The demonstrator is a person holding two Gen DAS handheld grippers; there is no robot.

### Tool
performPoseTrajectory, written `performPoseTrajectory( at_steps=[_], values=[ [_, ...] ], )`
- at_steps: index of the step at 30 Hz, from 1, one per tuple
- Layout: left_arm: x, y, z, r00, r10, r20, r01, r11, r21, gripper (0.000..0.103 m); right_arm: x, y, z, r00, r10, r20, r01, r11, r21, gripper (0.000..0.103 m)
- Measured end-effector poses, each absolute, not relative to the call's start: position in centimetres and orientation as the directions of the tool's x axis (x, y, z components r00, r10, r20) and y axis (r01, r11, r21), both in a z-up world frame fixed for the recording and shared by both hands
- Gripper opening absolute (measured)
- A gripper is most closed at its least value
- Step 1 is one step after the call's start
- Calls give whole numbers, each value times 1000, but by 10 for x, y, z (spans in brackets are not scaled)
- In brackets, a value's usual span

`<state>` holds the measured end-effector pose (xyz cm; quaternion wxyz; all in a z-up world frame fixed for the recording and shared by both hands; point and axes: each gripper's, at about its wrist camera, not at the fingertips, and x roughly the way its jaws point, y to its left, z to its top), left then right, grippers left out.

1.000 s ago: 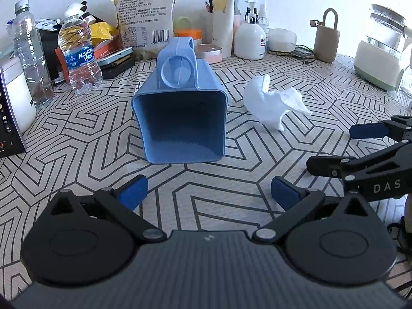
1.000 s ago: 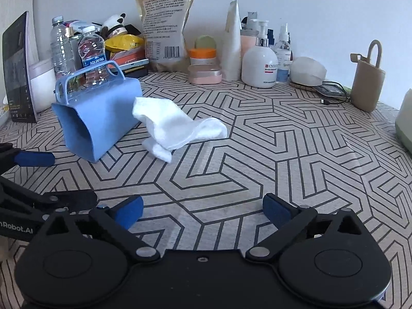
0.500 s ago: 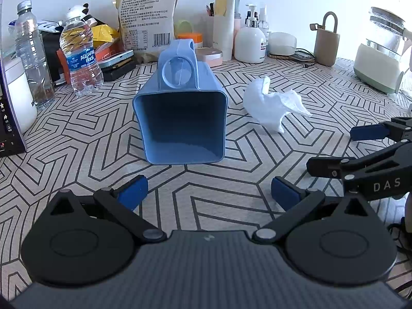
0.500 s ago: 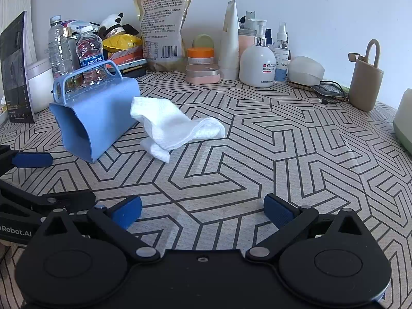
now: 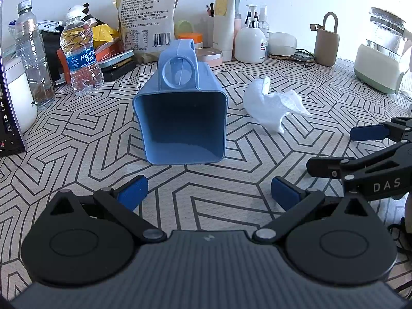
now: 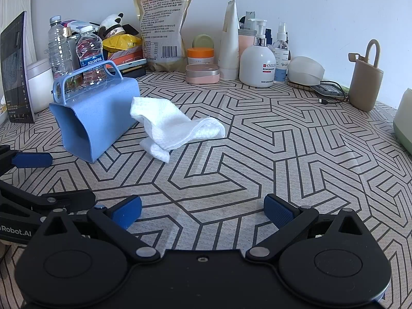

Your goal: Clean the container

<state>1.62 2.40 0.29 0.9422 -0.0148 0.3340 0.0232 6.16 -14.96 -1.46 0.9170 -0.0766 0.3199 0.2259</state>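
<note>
Left gripper (image 5: 209, 191) spread wide, blue pads (image 5: 134, 190) far apart, holding nothing, low over the patterned tablecloth (image 5: 77, 139). Straight ahead of it, near but not touching, the blue plastic container (image 5: 181, 126) lies on its side, open mouth facing the gripper, handle on top pointing away. Inside looks bare from this view.

Ahead and to the right of the left gripper, a crumpled white cloth (image 5: 273, 103) sits on the cloth-covered table, just beside the container's right side; whether they touch can't be told from here. Right gripper (image 5: 332, 149) shows at the right edge of the left view, side-on, one blue pad and a black arm marked DAS.

Right gripper (image 6: 203, 211) also spread wide, nothing between its pads (image 6: 278, 211). Container (image 6: 95, 121) is ahead-left of it, mouth turned to the lower left. White cloth (image 6: 172, 123) is ahead, slightly left, its upper edge overlapping the container's side wall in this view. Left gripper (image 6: 33, 180) is visible at the far left edge.

Far ahead of both grippers, along the wall: Aquafina water bottle (image 5: 79, 56), a large printed food bag (image 5: 145, 15), white pump bottle (image 6: 257, 64), tan pouch with loop (image 6: 365, 82), pink tin (image 6: 203, 73).
</note>
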Motion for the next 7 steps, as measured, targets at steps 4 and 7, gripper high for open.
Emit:
performPoseTrajectory(
  at_steps=[4,7],
  values=[
    [16,25,3,777,32,-629,-54,998,-16,103,61,-149,-15,694,364,-621,-462,887,4,103],
    [16,24,3,777,32,-628,-54,998,-16,103,61,-149,-15,694,365,-621,-462,887,4,103]
  ],
)
